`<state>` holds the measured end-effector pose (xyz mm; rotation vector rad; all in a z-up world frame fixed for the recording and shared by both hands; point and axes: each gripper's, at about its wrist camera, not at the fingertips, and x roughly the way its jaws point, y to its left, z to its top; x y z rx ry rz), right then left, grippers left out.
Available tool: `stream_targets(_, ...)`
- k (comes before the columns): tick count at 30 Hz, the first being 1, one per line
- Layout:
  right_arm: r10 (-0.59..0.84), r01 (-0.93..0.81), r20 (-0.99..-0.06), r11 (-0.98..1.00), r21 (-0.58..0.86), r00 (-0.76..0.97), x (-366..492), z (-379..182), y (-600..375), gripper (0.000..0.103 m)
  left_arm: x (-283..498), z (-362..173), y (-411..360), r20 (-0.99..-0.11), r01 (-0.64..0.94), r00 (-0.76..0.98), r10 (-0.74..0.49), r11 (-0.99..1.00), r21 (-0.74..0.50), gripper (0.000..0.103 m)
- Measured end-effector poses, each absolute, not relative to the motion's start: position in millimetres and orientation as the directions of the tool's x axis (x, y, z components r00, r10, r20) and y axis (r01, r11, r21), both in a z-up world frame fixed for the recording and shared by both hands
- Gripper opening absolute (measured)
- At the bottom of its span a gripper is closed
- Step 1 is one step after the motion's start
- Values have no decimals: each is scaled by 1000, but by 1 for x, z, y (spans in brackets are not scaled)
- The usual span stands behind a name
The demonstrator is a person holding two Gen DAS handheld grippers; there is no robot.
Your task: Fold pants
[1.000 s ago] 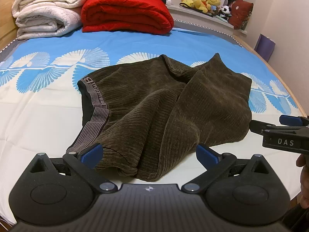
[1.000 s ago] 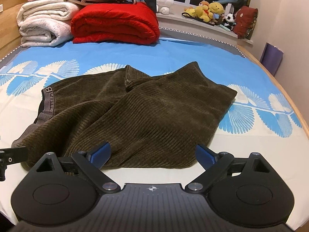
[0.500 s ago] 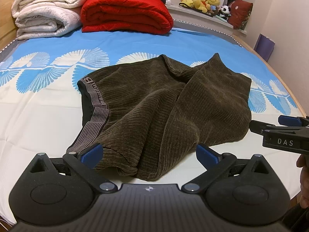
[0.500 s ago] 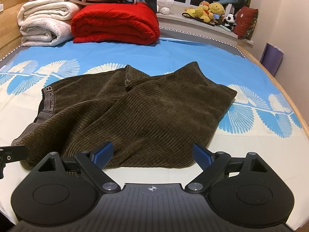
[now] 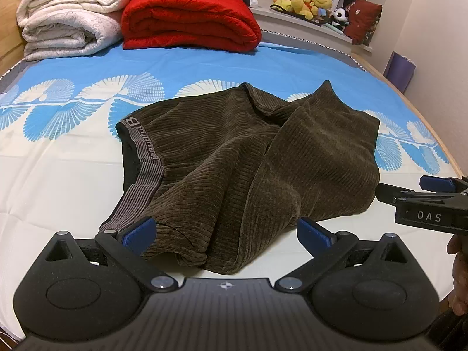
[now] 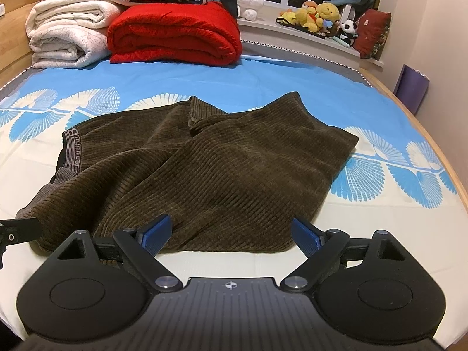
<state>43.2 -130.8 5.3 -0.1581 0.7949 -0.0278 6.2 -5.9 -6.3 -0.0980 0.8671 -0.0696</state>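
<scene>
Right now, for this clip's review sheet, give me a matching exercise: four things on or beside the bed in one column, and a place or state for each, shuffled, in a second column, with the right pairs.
Things:
1. brown corduroy pants
2. folded red quilt
3. rolled white blankets
4. yellow plush toys

Places or states:
A. on the window ledge behind the bed
B. spread rumpled in the middle of the blue and white sheet
C. stacked at the far left corner of the bed
D. at the head of the bed, just right of the white stack

Pairs: 1-B, 2-D, 3-C, 4-A
</scene>
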Motion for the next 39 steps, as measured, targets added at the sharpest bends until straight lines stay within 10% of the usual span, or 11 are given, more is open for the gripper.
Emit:
stream_targets(12, -86, -35, -711, 988, -153, 698, 44, 5, -129, 89, 8, -6, -4, -756, 27, 647, -103, 993, -113, 100)
stream_targets(17, -80, -17, -697, 991, -131, 712, 45, 9, -133, 67, 18, 11, 21, -759, 59, 620, -199, 976, -208, 34)
stream_targets(19, -71, 6, -692, 995, -96, 718, 47, 11, -139, 47, 33, 23, 39, -761, 71, 608, -227, 970, -233, 26)
stream_targets(33, 110, -84, -733, 994, 73, 671, 86, 3, -132, 52, 132, -48, 169, -868, -174, 456, -198, 936, -306, 23)
stream_targets(39, 175, -177, -802, 980, 88, 571, 111, -24, -81, 65, 155, -81, 177, -862, -241, 458, -218, 903, -357, 39)
